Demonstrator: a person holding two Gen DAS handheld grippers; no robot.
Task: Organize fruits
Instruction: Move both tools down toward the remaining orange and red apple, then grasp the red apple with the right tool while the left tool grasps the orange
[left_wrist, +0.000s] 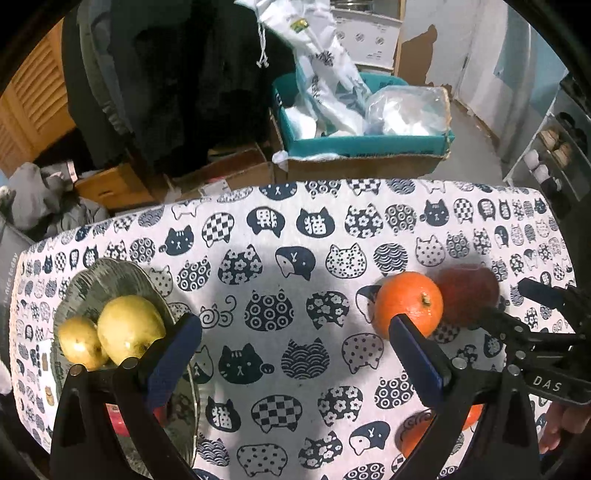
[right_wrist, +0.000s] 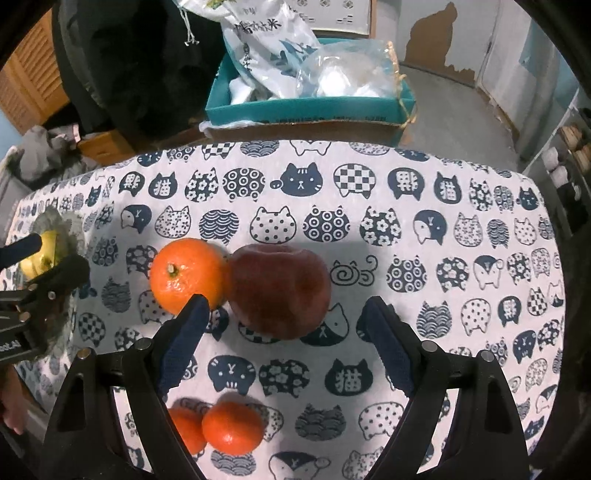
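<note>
A glass plate (left_wrist: 92, 275) at the table's left holds two yellow-green apples (left_wrist: 129, 325). An orange (left_wrist: 408, 304) touches a red apple (left_wrist: 467, 293) at mid-right; both also show in the right wrist view, the orange (right_wrist: 188, 275) and the red apple (right_wrist: 280, 291). Two small mandarins (right_wrist: 232, 426) lie nearer. My left gripper (left_wrist: 295, 328) is open and empty over the cloth, between the plate and the orange. My right gripper (right_wrist: 284, 314) is open, its jaws either side of the red apple's near part, not touching.
The table carries a cat-print cloth (left_wrist: 295, 236). Behind its far edge stand a teal box (left_wrist: 365, 144) with bags, cardboard boxes and a dark chair. A shelf stands at the right. The left gripper's body (right_wrist: 33, 295) shows at the left edge.
</note>
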